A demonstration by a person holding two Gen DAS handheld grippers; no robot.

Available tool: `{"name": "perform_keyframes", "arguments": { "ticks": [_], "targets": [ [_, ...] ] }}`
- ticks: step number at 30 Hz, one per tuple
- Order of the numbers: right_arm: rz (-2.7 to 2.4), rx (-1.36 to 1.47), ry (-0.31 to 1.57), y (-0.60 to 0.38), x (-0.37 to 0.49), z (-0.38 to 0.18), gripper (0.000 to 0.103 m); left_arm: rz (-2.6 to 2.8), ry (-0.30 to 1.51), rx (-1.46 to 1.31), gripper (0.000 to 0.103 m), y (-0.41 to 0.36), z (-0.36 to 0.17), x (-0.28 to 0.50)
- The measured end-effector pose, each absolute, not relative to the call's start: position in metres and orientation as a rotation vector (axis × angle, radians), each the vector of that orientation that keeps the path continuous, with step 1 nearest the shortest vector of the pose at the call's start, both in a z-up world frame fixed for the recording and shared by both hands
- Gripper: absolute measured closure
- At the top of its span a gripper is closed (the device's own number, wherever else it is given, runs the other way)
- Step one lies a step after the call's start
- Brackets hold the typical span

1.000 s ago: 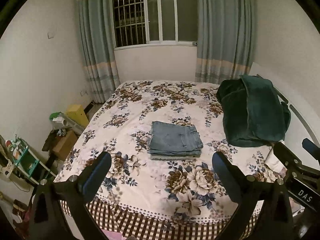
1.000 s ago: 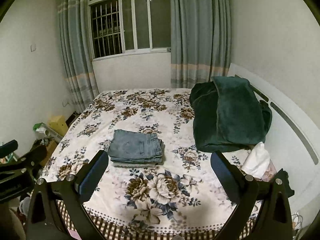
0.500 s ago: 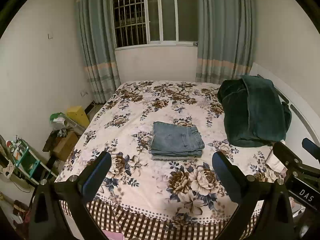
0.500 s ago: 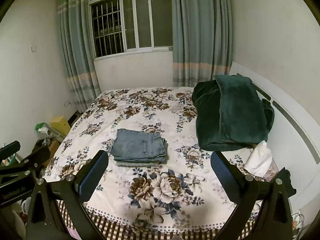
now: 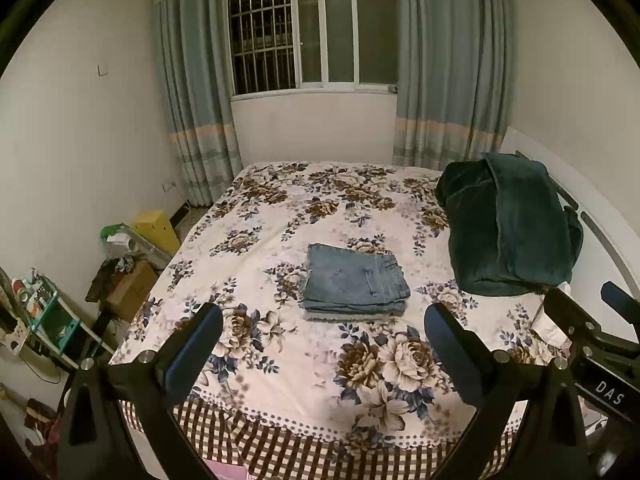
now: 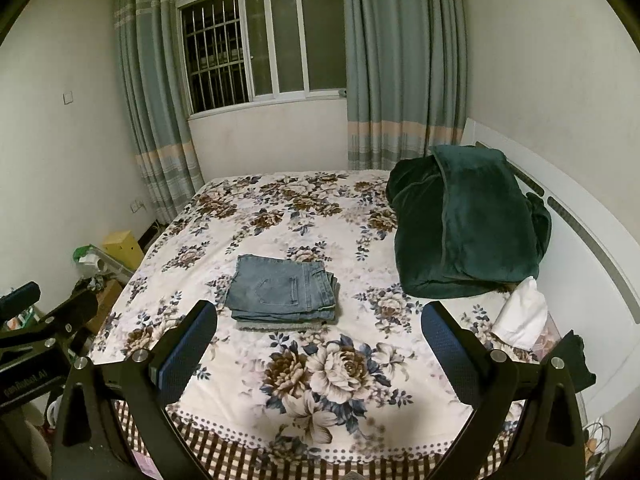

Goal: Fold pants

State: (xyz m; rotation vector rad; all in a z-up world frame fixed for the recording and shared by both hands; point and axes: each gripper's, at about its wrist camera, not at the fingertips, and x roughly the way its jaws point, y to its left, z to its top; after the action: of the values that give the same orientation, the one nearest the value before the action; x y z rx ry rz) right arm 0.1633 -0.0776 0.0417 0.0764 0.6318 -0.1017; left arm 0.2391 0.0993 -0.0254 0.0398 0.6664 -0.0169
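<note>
A pair of blue jeans (image 5: 354, 282) lies folded in a neat rectangle in the middle of the floral bed (image 5: 280, 208); it also shows in the right wrist view (image 6: 282, 290). My left gripper (image 5: 324, 340) is open and empty, held back over the bed's near edge, well short of the jeans. My right gripper (image 6: 318, 340) is open and empty too, at a similar distance. The right gripper shows at the right edge of the left wrist view (image 5: 592, 328), and the left gripper at the left edge of the right wrist view (image 6: 44, 320).
A dark green blanket (image 5: 508, 224) is heaped at the bed's right side by the white headboard (image 6: 592, 240). A white cloth (image 6: 520, 314) lies near it. Boxes and clutter (image 5: 132, 260) stand on the floor left of the bed. A curtained window (image 5: 312, 28) is behind.
Both grippers have drawn slightly back and up from the bed; the view shifted a little. The jeans have not moved and both grippers stay open.
</note>
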Motion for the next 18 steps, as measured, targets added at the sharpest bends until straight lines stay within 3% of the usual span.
{"name": "perform_keyframes", "arguments": {
  "ticks": [18],
  "targets": [
    [-0.092, 0.077, 0.636, -0.071, 0.154, 0.031, 0.0, -0.013, 0.669, 0.023, 0.0, 0.102, -0.021, 0.239]
  ]
}}
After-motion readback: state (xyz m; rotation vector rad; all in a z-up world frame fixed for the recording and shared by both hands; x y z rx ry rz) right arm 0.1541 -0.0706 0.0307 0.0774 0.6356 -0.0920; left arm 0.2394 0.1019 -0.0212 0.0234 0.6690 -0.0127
